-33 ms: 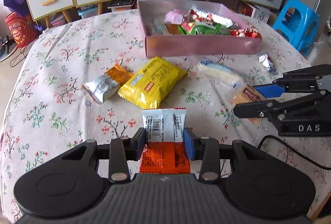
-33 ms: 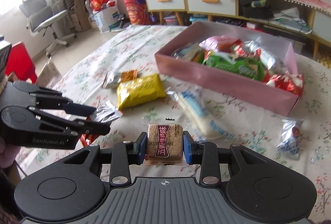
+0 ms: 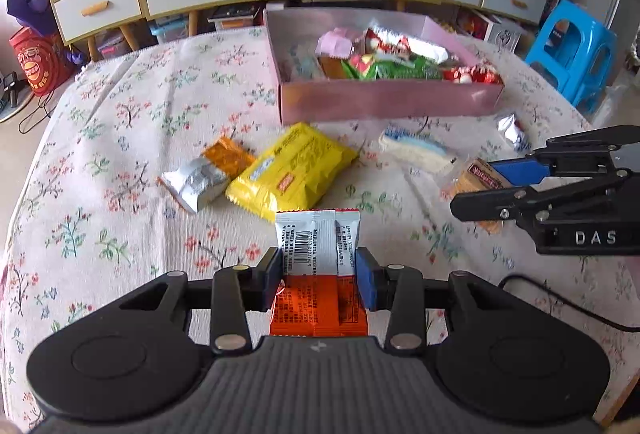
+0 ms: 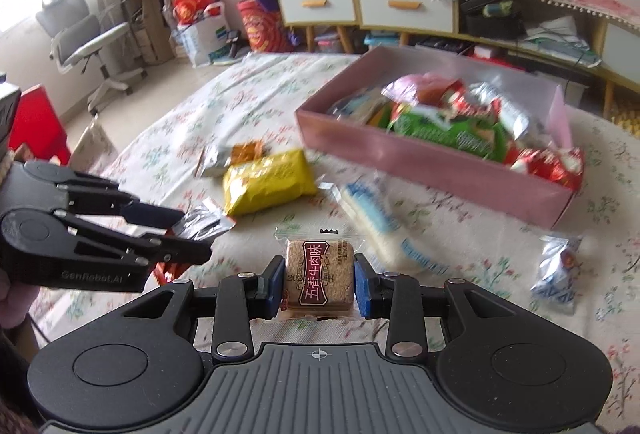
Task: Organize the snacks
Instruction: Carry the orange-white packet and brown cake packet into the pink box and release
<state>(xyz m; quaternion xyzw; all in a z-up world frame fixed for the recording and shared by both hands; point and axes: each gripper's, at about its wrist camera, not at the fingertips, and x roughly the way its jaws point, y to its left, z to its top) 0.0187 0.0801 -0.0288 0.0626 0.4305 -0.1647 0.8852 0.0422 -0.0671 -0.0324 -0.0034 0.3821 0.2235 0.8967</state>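
So the orange-and-white snack packet [image 3: 318, 274] was clamped in the left hand-held gripper [image 3: 318, 280], long axis running straight out along the fingers, white barcode end pointing toward the pink box [image 3: 384, 101] and orange end back at the gripper body. The right hand-held gripper [image 4: 316, 284] was squeezing a small square biscuit pack [image 4: 319, 272] by its sides, printed label facing up, its clear crimped edge pointing away toward the pink box too. Both packs sat on the near side of the floral worktop [image 3: 120, 137], well short of the box. Just in front of the box lay a yellow bag [image 3: 292, 169], lying diagonally, with a silver-and-orange packet [image 3: 206, 175] touching its left side. A white-and-blue wrapper [image 3: 414, 149] lay right of the yellow bag, and a small silver pack [image 3: 512, 129] sat by the box's near right corner. The box itself was already stuffed with green, red and pink snacks.
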